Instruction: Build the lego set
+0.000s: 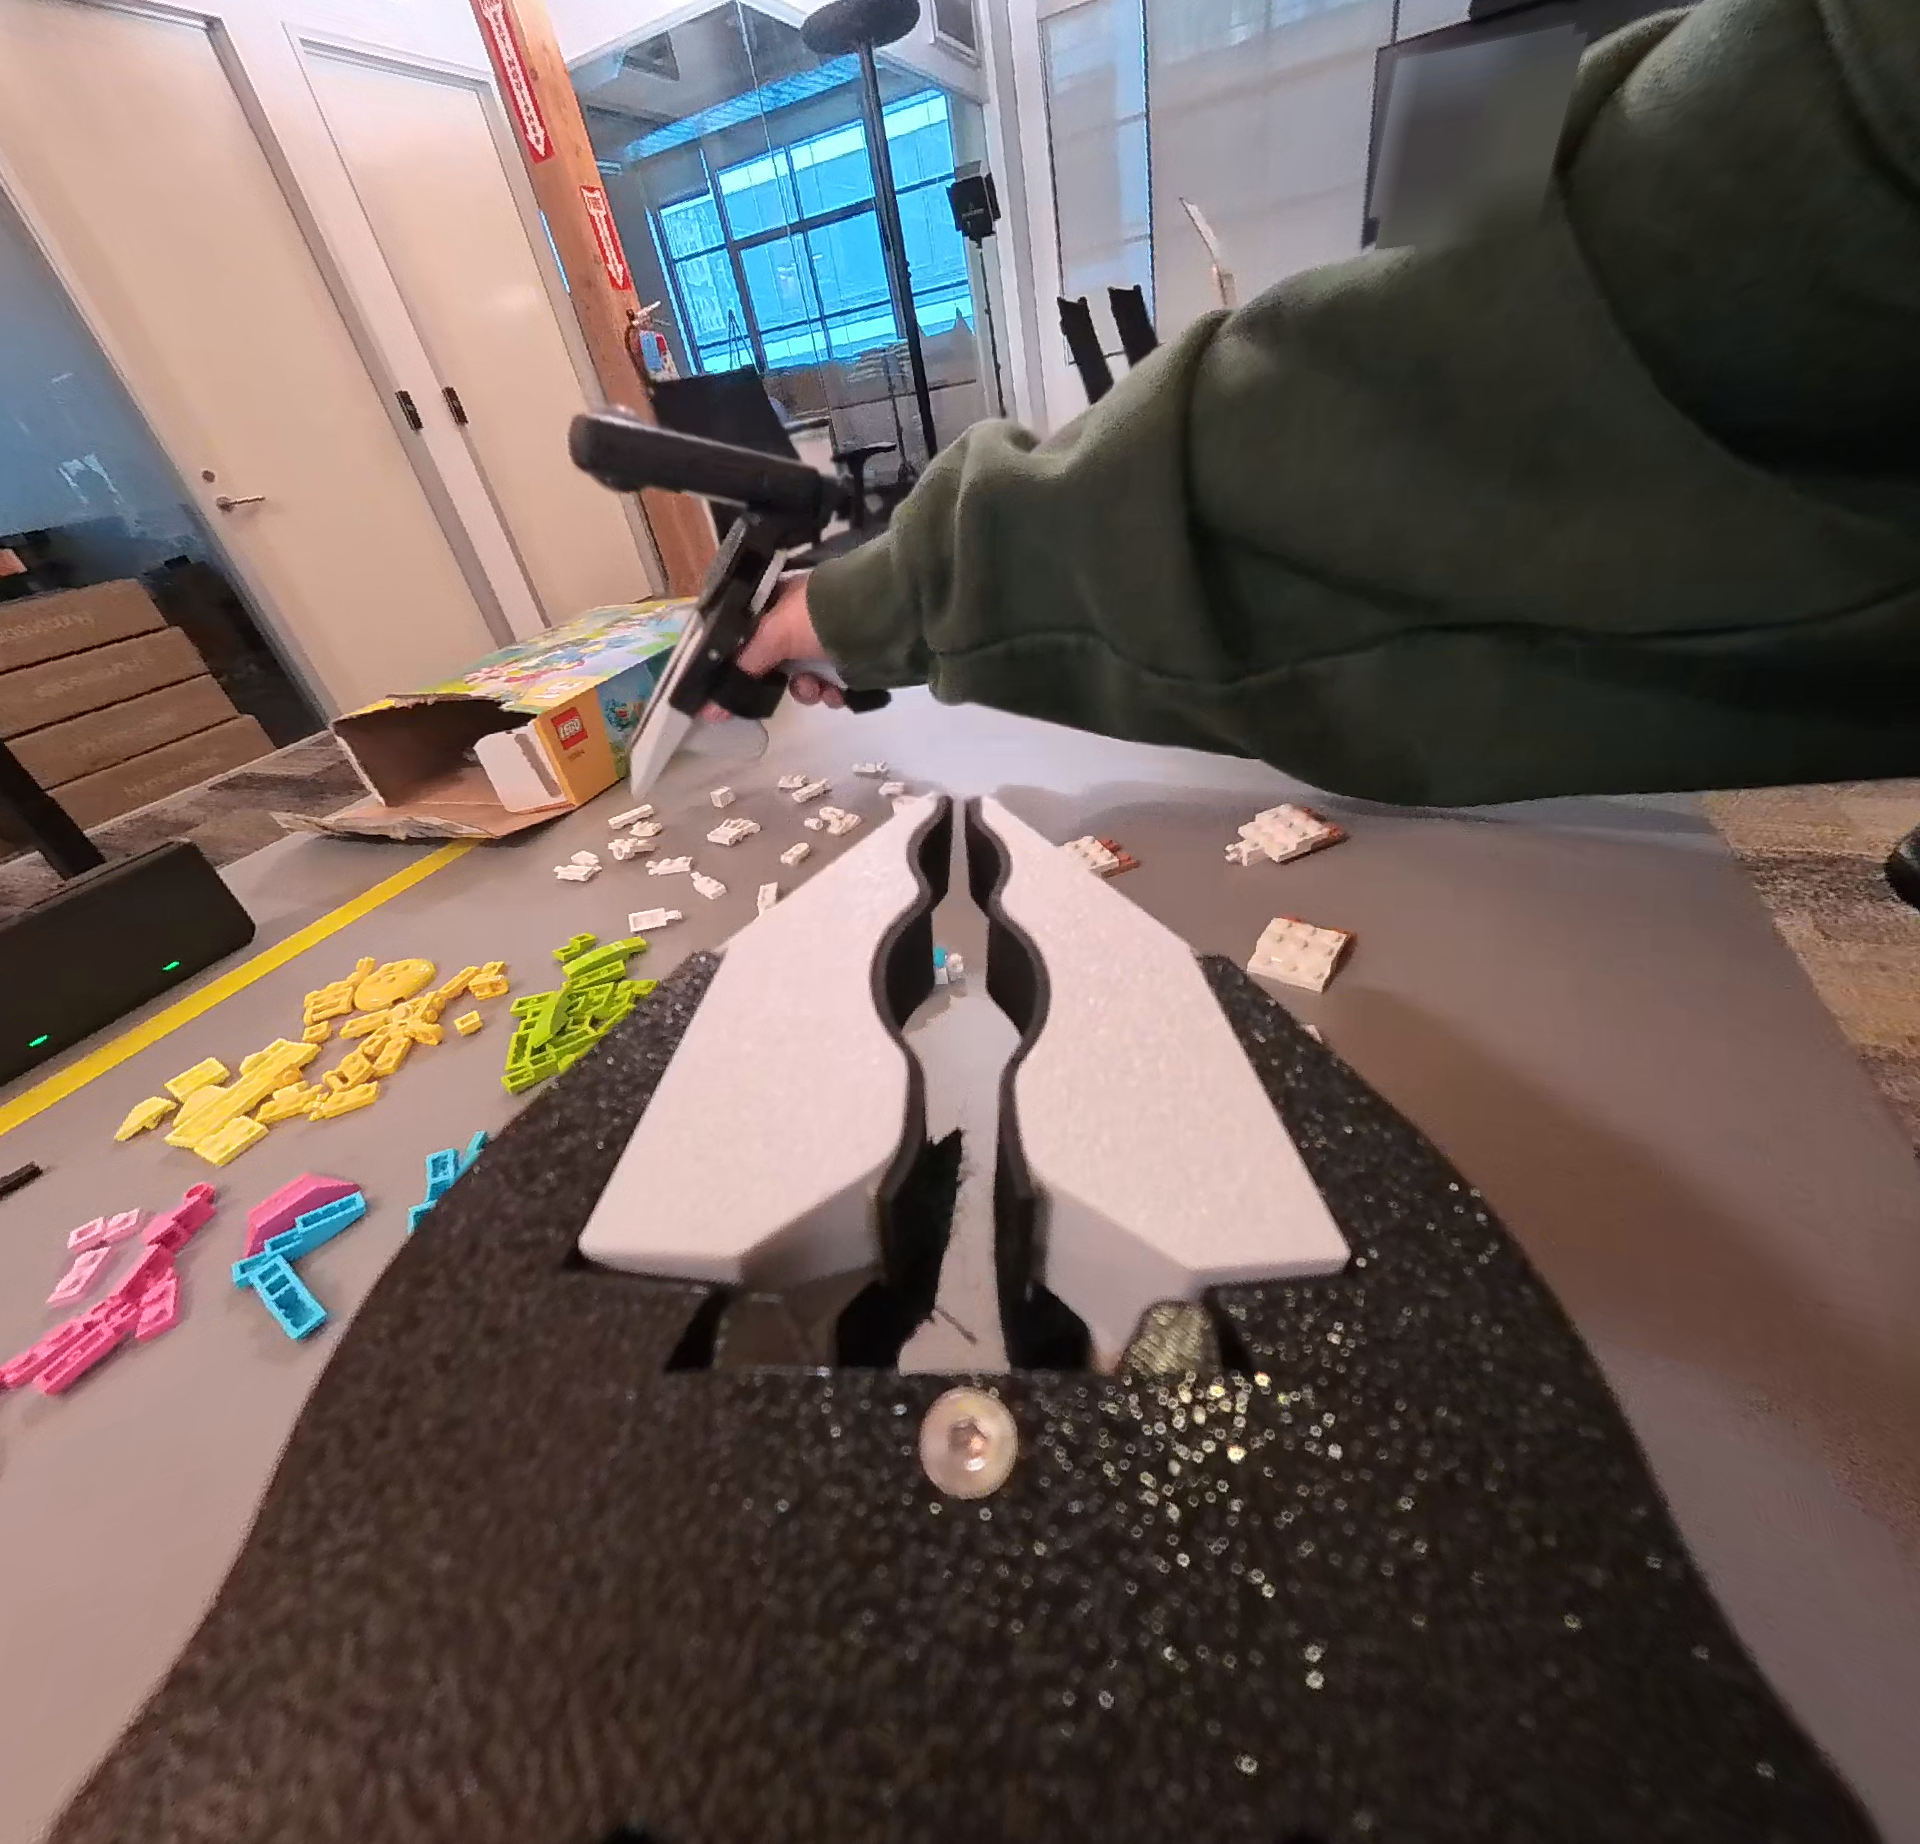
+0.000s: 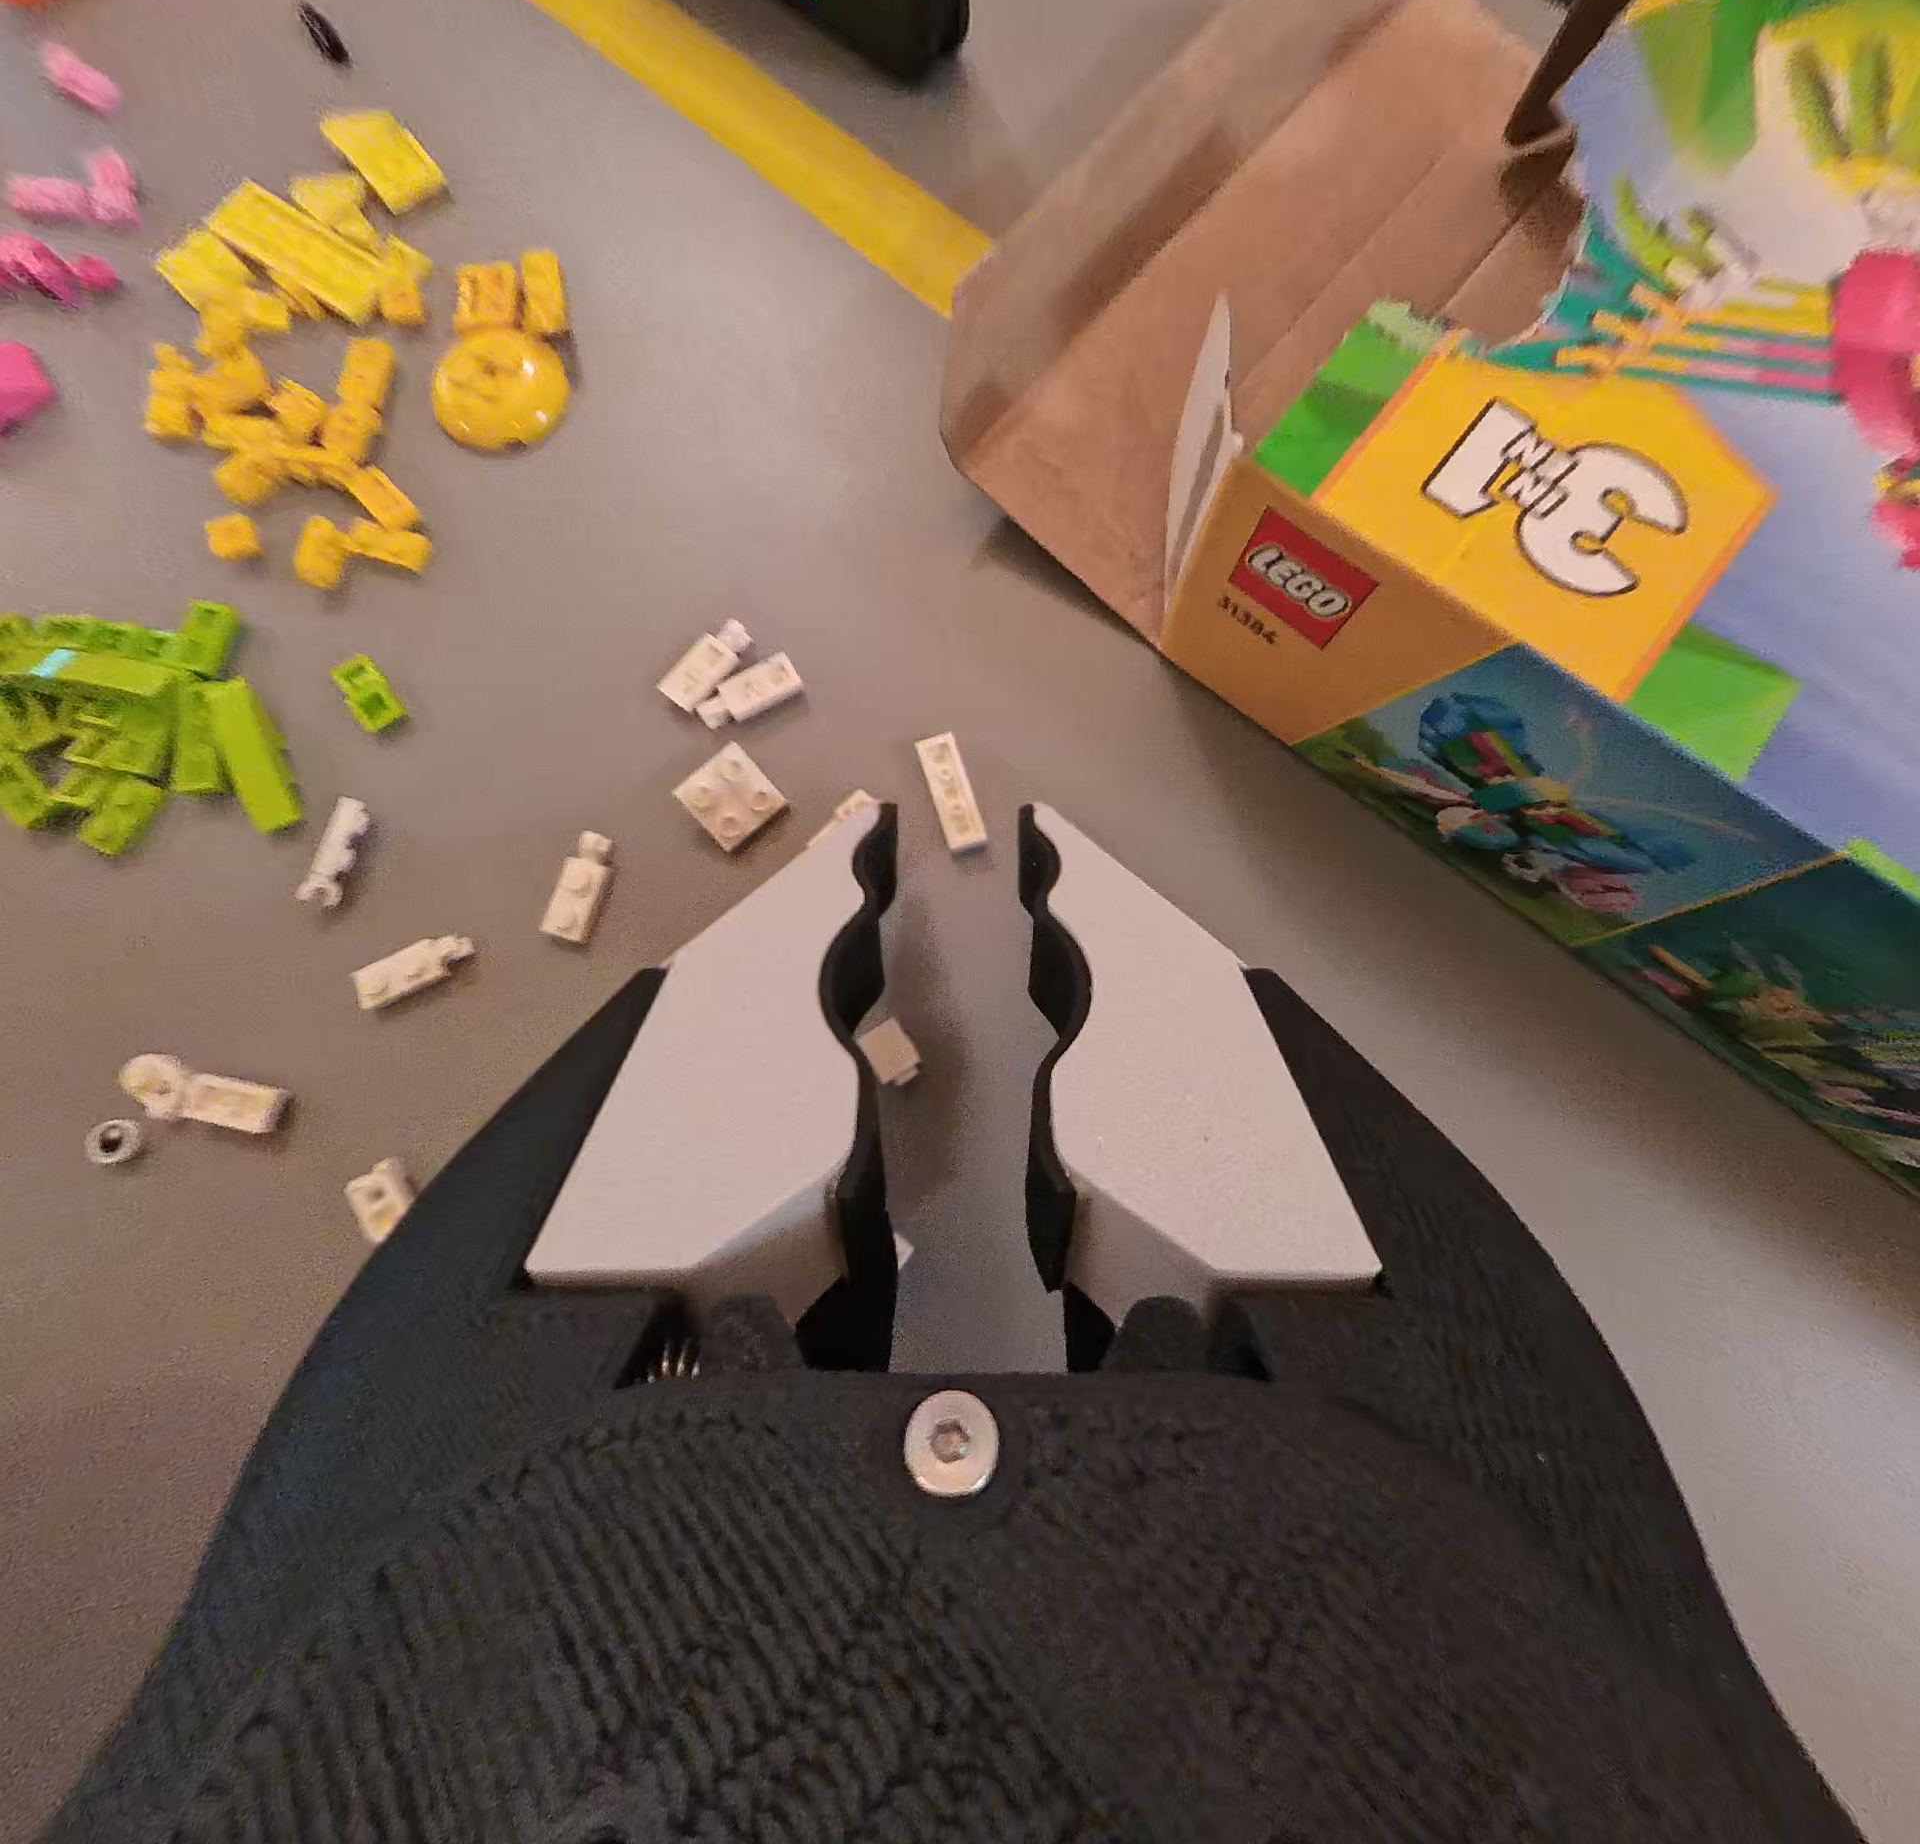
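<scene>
Right gripper (image 2: 958,826) open, one white plate (image 2: 951,793)

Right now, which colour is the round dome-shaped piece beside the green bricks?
Yellow: the round dome piece shows best in the right wrist view.

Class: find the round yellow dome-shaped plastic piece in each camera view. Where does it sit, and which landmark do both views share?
Left wrist view: round yellow dome-shaped plastic piece lies left of centre, atop the yellow pile.
Right wrist view: it lies upper left, at the yellow pile's right edge.
Shared landmark: the yellow tape stripe on the grey table.
</scene>
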`<state>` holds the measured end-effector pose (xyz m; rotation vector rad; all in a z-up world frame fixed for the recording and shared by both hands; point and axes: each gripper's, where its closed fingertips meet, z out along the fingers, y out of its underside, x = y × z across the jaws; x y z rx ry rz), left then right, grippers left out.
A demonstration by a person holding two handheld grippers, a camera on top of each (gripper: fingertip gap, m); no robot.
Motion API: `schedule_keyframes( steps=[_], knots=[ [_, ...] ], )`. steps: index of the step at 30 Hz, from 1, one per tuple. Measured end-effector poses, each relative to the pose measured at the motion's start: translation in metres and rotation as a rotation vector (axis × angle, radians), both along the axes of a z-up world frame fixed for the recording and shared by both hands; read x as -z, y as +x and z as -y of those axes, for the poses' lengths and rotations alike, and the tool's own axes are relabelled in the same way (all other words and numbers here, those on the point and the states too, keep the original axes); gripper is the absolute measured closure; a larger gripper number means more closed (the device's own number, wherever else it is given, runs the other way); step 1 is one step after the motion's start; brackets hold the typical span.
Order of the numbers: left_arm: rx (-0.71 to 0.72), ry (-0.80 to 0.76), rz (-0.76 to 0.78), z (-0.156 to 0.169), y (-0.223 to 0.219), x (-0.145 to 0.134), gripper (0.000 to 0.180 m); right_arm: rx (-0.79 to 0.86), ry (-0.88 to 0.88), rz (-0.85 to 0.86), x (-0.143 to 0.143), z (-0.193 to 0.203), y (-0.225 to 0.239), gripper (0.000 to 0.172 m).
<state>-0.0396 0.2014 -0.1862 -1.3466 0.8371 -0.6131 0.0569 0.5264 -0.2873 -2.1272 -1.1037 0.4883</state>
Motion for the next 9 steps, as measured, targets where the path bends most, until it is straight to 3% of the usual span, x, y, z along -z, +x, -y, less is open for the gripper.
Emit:
schedule_keyframes(
  steps=[3,7,9],
  knots=[
    [0.000,0.001,0.001,0.000,0.000,0.000,0.180,0.003,-0.030,-0.014,0.013,-0.006,-0.001,0.146],
    [0.003,-0.007,0.006,-0.001,0.000,0.000,0.180,-0.001,-0.061,-0.071,0.014,-0.009,-0.010,0.164],
    [0.004,-0.010,0.004,0.000,0.000,0.001,0.180,-0.010,-0.034,-0.020,0.013,-0.007,-0.005,0.164]
  ],
)
